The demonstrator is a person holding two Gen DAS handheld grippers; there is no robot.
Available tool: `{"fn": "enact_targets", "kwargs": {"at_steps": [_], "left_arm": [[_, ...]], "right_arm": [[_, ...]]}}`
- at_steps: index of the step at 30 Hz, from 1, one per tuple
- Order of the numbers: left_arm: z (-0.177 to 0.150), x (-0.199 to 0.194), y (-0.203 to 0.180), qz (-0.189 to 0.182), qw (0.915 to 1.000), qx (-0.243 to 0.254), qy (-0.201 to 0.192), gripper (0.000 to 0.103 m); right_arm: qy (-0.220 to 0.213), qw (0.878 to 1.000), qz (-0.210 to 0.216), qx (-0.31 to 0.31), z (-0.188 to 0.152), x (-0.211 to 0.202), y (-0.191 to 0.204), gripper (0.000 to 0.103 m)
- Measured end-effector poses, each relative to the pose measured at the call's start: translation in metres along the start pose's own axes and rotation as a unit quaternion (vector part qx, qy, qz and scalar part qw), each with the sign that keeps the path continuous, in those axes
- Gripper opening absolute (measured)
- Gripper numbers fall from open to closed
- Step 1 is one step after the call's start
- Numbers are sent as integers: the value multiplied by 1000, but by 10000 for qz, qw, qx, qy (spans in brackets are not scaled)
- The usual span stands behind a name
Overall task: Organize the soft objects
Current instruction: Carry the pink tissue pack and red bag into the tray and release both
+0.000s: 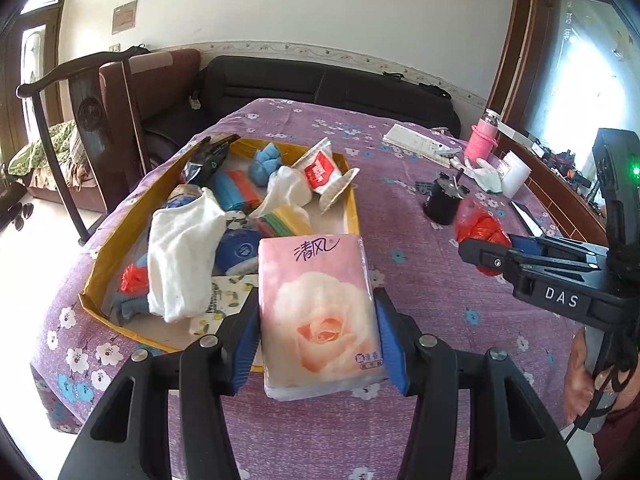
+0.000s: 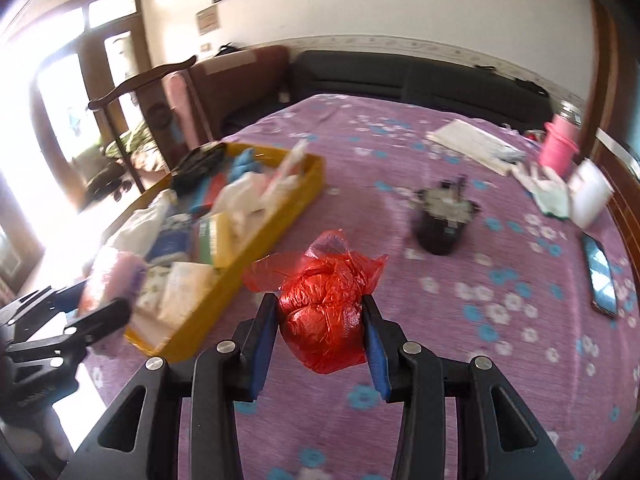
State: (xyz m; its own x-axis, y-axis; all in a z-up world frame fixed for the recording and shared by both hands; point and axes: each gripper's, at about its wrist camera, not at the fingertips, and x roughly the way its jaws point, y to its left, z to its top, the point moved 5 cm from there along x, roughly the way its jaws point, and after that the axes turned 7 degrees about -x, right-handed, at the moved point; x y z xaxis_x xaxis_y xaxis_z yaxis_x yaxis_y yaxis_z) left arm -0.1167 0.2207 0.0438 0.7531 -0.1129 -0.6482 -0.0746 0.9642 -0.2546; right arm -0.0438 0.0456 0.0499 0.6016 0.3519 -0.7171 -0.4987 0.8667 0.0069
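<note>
My left gripper is shut on a pink tissue pack with a rose print, held above the near right corner of the yellow tray. The tray holds several soft items, among them a white sock, a blue cloth ball and a red-and-white packet. My right gripper is shut on a crumpled red plastic bag, held over the purple cloth to the right of the tray. The right gripper also shows in the left wrist view, with the red bag.
On the purple flowered tablecloth stand a black cup, a phone, a pink bottle, a white jar, a white glove and a white board. A dark wooden chair and a black sofa stand behind.
</note>
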Motion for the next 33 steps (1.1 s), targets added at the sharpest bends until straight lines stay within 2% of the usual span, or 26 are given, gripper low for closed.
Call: {"fn": "enact_targets", "kwargs": {"at_steps": [5,8,10,15,19,24,33], "left_arm": [[12,5,26,-85,9997,-202,66,52],[33,13,38,-112,9997,-190,102,52],[54,22,46,29,9999,-102,74,52],[99,69,66,273,9990,-43,357,52],[127,108,83,213,9966,-273,746,52],[162,138,91,133,9951,-456,865,52],[173,193,86,-31,9913,-501,1217,55]], "right_arm": [[100,9997,152,-145,14,18,23,44],[153,9995,191,-183,25,28,33,44],[181,9994,243,-160,32,37,38,44],[315,9984,477,-39,49,62,52,45],[483,9975,486,-151,57,84,63,45],[624,9965,470,-287,65,109,70,45],[709,9960,315,-440,66,134,69,46]]}}
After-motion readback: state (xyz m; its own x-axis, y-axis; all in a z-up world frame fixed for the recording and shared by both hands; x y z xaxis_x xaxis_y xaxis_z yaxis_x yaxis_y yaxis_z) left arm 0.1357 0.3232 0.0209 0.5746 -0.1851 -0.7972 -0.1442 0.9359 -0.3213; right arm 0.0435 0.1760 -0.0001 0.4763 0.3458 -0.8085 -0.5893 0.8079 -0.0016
